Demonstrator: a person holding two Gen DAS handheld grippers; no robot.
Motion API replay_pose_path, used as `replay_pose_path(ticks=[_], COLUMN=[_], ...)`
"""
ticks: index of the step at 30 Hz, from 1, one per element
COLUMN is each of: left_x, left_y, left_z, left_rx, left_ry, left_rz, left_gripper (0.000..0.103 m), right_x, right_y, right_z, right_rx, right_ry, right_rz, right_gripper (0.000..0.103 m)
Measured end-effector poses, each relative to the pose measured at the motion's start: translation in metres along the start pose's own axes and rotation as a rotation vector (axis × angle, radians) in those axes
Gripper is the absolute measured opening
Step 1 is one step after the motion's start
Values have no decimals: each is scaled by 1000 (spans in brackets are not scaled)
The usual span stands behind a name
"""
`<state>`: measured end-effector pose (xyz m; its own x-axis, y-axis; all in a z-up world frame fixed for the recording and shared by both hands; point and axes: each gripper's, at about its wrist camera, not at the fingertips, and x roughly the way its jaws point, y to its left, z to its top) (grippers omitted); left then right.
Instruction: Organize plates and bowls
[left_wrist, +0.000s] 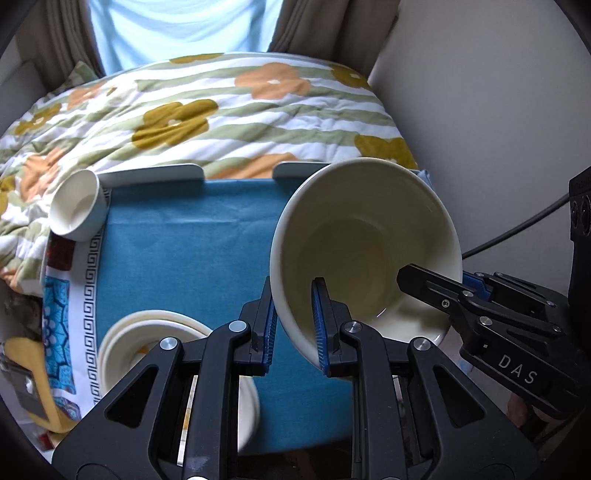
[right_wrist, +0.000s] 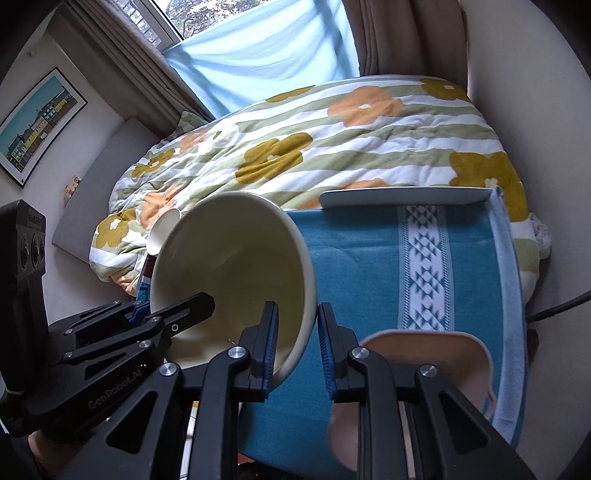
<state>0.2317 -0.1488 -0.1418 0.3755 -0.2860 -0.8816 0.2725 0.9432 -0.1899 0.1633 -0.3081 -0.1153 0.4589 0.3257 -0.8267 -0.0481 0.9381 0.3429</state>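
A large cream bowl (left_wrist: 365, 251) was held tilted above the blue cloth (left_wrist: 192, 258) that covered the bench, gripped on opposite sides of its rim by both grippers. The left gripper (left_wrist: 293, 321) was clenched on the near-left wall of the bowl, one blue-padded finger (left_wrist: 269, 325) outside and the other inside. The right gripper (right_wrist: 297, 343) was clenched on the opposite wall in the same manner; in the left wrist view it entered from the right, its black fingers (left_wrist: 428, 286) reaching over the rim. The bowl's mouth faced toward both cameras, and its interior appeared empty.

On the bench below, a stack of cream plates (left_wrist: 147, 332) lay at the near-left, partly hidden by the left gripper. A small white cup-like bowl (left_wrist: 75, 206) lay tipped at the far-left corner, against the floral quilt (left_wrist: 229, 110) of the bed behind. A pale flat plate (right_wrist: 406, 195) lay along the far edge of the cloth. In the right wrist view a pinkish dish (right_wrist: 443, 350) sat near the camera, beside a white patterned band (right_wrist: 424, 269) in the cloth.
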Motion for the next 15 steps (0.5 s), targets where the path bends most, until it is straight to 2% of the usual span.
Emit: replay_pose_path(ticks=[7,15], left_x=[29,78], left_y=[-64,-102], left_z=[-28,-53], left_rx=[42,144], left_ry=[87,235], left_rz=[-37,-46], left_gripper=[16,16], right_x=[-24,-18], right_y=[-57,-103], right_z=[-35,-72], right_rx=[31,154], right_ry=[34,79], right_rz=[-54,-85], right_gripper=[20,20])
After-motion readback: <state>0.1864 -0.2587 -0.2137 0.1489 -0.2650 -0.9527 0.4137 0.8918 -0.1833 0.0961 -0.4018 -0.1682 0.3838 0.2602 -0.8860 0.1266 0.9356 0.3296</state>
